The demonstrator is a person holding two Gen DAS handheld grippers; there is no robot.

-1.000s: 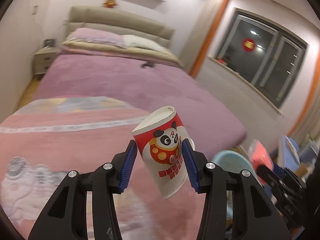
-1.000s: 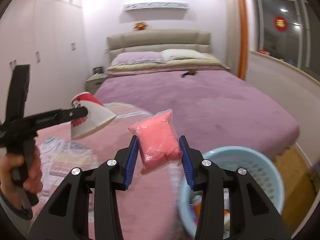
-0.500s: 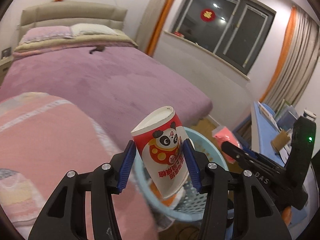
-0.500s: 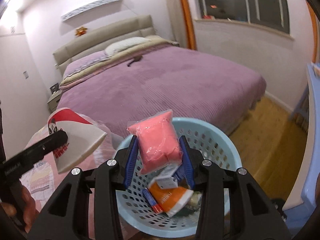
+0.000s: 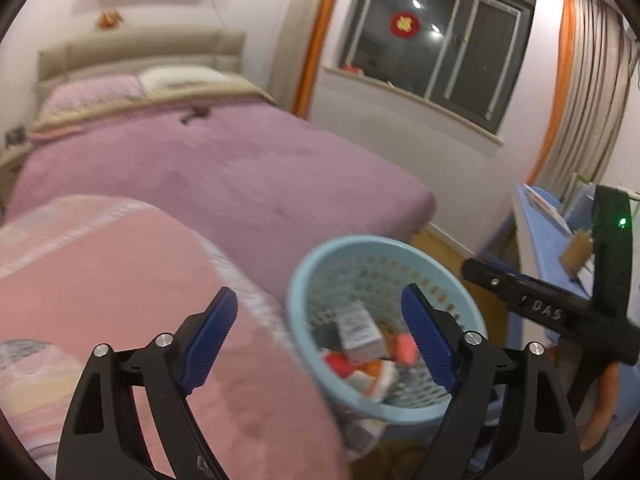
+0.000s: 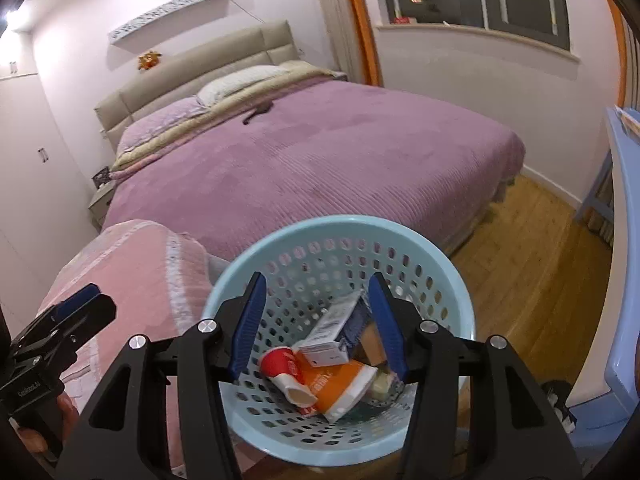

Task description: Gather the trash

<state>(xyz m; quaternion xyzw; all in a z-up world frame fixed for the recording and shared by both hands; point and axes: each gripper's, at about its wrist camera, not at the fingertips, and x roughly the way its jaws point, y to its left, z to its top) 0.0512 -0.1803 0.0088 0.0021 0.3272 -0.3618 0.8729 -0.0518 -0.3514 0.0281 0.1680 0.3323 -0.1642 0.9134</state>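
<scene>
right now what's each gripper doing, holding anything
left gripper: open, empty.
right gripper: open, empty, over the basket.

Bedroom, pale lilac walls [image 6: 240, 12]. Large bed [image 6: 320, 152] under purple cover, beige padded headboard [image 6: 192, 76] far left, two pillows [image 6: 236, 82]. White shelf [image 6: 172, 16] above headboard. Dark window [image 5: 436, 48] right, orange-edged curtains [image 5: 592, 92]. Wooden floor [image 6: 532, 260]. Blue desk [image 6: 628, 240] near right. Pink blanket [image 5: 120, 280] near left.

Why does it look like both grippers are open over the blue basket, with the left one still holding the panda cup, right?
Not quite: the left gripper holds nothing. The left wrist view shows its jaws open and empty beside the blue basket. The right gripper is open over it too.
</scene>
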